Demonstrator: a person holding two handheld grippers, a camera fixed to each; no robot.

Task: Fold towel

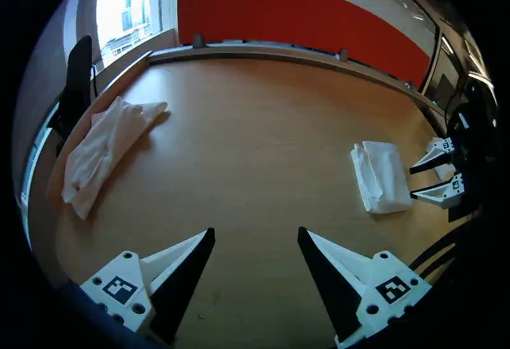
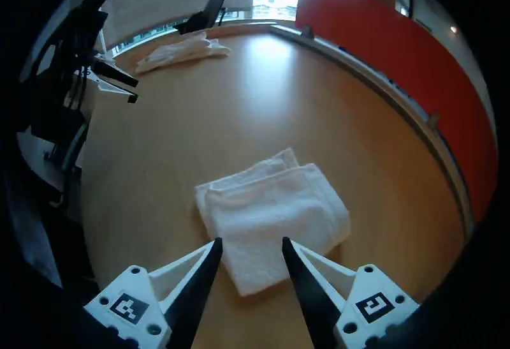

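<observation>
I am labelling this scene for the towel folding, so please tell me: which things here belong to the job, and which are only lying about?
Belong to the job: folded towel, crumpled towel, left gripper, right gripper, wooden table.

Only lying about: black chair, red partition, window.

Folded white towel (image 2: 274,218), near corner between spread fingers (image 2: 203,272).

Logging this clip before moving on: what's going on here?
A person works a claw in each hand over a wooden table. The right claw hovers open at the near edge of a folded towel, not clamped on it. The left claw is open over bare wood and holds nothing. A crumpled towel lies at the table's far side, not yet folded.
</observation>
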